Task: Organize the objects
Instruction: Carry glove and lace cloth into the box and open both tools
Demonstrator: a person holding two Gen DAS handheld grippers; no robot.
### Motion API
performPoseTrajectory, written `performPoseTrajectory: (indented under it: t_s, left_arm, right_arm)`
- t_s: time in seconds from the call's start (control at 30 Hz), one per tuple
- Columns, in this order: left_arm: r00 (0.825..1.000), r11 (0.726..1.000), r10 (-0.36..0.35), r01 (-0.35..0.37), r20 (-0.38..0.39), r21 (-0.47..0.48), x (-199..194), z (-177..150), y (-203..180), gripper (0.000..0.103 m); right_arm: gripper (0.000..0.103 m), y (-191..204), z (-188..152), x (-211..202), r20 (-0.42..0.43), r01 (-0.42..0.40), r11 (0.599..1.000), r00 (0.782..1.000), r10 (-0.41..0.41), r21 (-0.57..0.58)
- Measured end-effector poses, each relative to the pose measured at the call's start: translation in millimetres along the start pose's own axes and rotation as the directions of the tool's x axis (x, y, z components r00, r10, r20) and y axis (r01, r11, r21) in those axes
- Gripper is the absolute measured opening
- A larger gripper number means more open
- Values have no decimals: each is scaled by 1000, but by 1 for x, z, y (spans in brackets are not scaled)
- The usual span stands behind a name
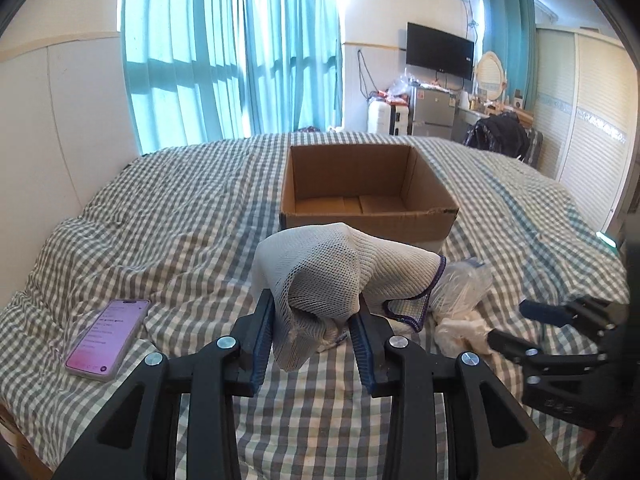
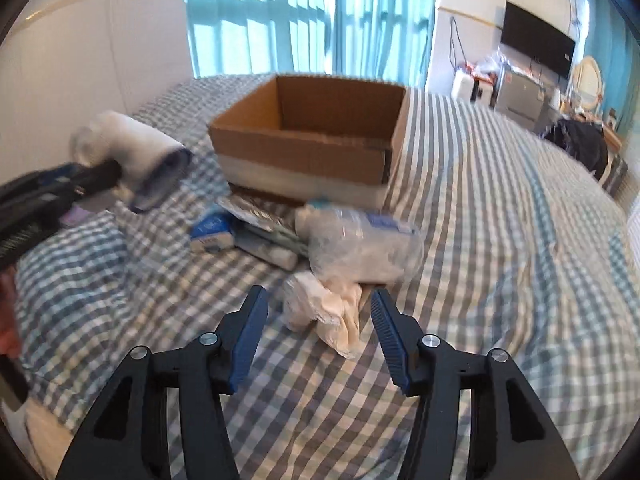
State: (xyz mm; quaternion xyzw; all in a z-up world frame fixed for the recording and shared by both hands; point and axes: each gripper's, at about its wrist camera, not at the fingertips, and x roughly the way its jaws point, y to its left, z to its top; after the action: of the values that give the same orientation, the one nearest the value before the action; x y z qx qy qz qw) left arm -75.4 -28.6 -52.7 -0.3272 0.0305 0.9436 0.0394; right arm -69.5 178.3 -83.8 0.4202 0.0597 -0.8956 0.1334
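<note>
My left gripper (image 1: 312,320) is shut on a white mesh cloth with purple trim (image 1: 336,276) and holds it above the checked bed. It shows at the left of the right wrist view (image 2: 132,160). An open, empty cardboard box (image 1: 360,184) stands on the bed behind it, also in the right wrist view (image 2: 316,136). My right gripper (image 2: 320,312) is open, just before a crumpled white cloth (image 2: 324,312). A clear plastic bag of white items (image 2: 360,240) lies behind that cloth. Small packets (image 2: 240,228) lie in front of the box.
A phone with a lit pink screen (image 1: 108,340) lies on the bed at the left. The checked duvet (image 1: 160,208) is rumpled. A wall is at the left, blue curtains (image 1: 232,52) behind, and a wardrobe (image 1: 592,112) at the right.
</note>
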Motion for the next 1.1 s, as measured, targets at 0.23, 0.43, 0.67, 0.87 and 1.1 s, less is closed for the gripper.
performPoseTrajectory:
  t_s: [0.23,0.43,0.67,0.87,1.1]
  left_arm:
    - [997,1000,0,0,-79,0,34,-16,-1,36]
    - [998,1000,-9,9,-66,0,39,-9,0,36]
    - [999,1000,-31,31,31,8,30,40,-1,36]
    - [993,999,-25,22,113,29,31,91,-5,36]
    - [990,1000,-19,16,137,25,64,135,-3,36]
  right_arm:
    - [7,-8,-8,50,-107,-28,999,994,29,17]
    - [7,-10,4,16,-8,-68,997,998,68,21]
    - [7,-8,64,-49,174,-72,997,982,77,-35]
    - [7,-5,122,-71,274,-45,995,959,69,-92]
    - [7,-13,177,-50,305,-42,994,950,70,-100]
